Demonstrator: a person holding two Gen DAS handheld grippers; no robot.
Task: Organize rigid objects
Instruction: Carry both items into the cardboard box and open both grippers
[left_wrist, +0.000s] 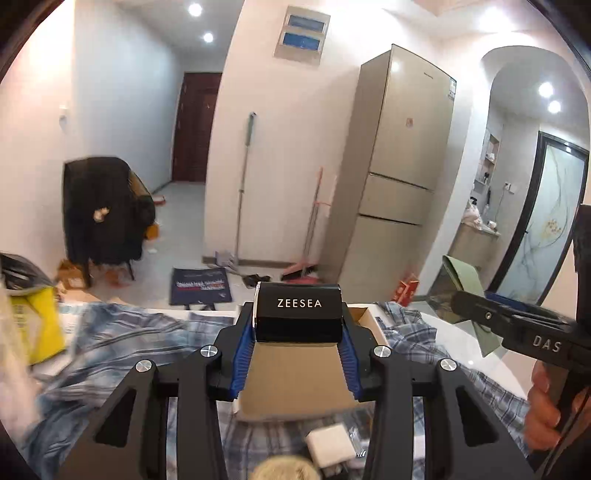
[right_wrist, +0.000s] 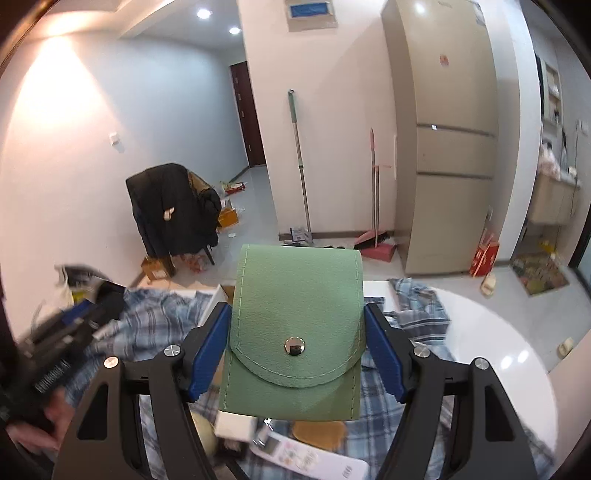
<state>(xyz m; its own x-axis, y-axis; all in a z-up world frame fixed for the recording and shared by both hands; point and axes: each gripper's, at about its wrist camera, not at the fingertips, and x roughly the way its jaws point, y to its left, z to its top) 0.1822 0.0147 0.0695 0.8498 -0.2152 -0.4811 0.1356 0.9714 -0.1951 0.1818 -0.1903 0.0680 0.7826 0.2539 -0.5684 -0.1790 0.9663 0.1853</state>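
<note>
The left gripper (left_wrist: 298, 334) has its blue fingers (left_wrist: 242, 354) clamped on a black box (left_wrist: 298, 314) marked ZEESEA, held above a plaid cloth (left_wrist: 122, 332) on the white worktop (left_wrist: 461, 332). The box lies crosswise between the fingers, long axis side to side, lettered face up toward the camera. Beneath it sits an open cardboard box (left_wrist: 295, 376). The right gripper (right_wrist: 297, 354) grips a green pouch (right_wrist: 295, 332) by its sides, long axis running away from the camera, its snap flap (right_wrist: 294, 347) facing up, rounded edge nearest the camera.

A lived-in home: fridge (left_wrist: 399, 162), mop (left_wrist: 243, 184), broom (left_wrist: 310, 240), coat-draped chair (left_wrist: 99, 206).
</note>
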